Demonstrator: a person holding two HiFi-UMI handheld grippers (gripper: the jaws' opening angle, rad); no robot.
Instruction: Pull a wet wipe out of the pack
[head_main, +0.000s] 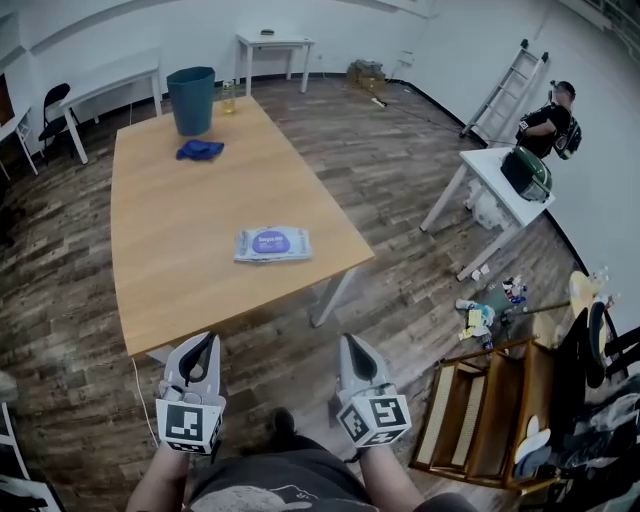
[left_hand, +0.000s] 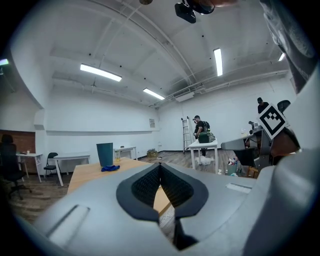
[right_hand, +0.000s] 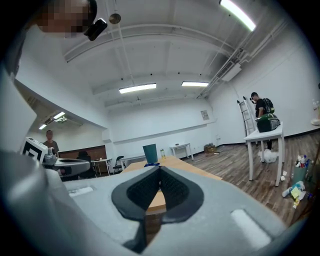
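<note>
Wooden table (head_main: 180, 250) with wipe pack (head_main: 272, 243); left gripper (head_main: 206, 342) and right gripper (head_main: 351, 342) fingers together, empty.

The worktop (head_main: 180, 260) is smooth, matt wood; the wipe pack (head_main: 273, 243) glossy plastic; the floor (head_main: 400, 190) dark, grained wood planks.

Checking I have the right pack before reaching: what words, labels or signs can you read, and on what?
No text is legible.
Wet wipe pack: white print on its purple label, too blurred to read.
Left gripper and right gripper cubes: black-and-white square patterns, no words.
Wall notice: too small to read.
</note>
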